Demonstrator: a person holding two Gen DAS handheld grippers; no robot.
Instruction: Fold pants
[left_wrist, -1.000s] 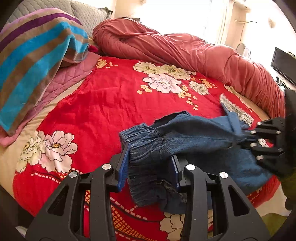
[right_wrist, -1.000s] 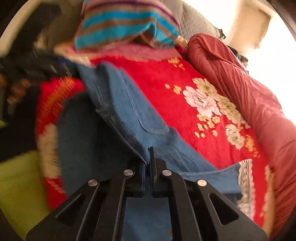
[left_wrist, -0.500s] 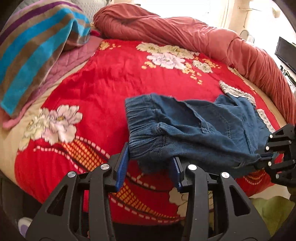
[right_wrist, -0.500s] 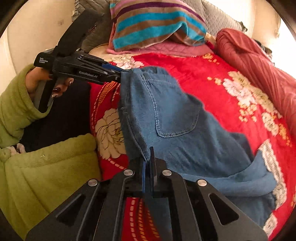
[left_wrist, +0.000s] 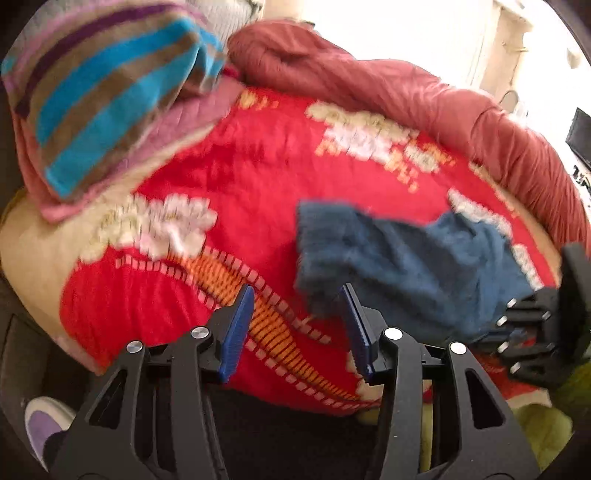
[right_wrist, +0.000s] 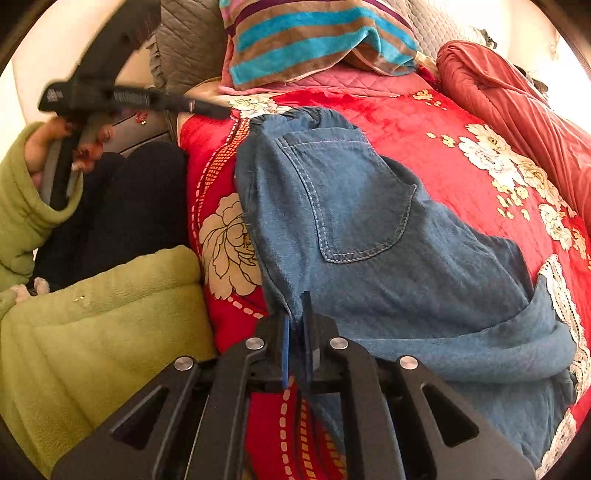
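Observation:
The blue denim pants (right_wrist: 369, 236) lie folded on the red flowered bedspread (right_wrist: 424, 129), back pocket up, waistband toward the bed's near corner. In the left wrist view the pants (left_wrist: 406, 266) lie ahead to the right. My left gripper (left_wrist: 295, 317) is open and empty, just left of the waistband; it also shows in the right wrist view (right_wrist: 207, 107), off the waistband. My right gripper (right_wrist: 295, 321) is shut on the pants' edge at the bed's side; it also shows in the left wrist view (left_wrist: 517, 328).
A striped blanket (left_wrist: 110, 103) on a pink quilt lies at the head of the bed. A rolled red duvet (left_wrist: 406, 99) runs along the far side. My green sleeves and lap (right_wrist: 92, 332) are beside the bed.
My left gripper let go of the waistband and drew back to the left. The pants dropped flat onto the bedspread. My right gripper stays shut on the pants' edge.

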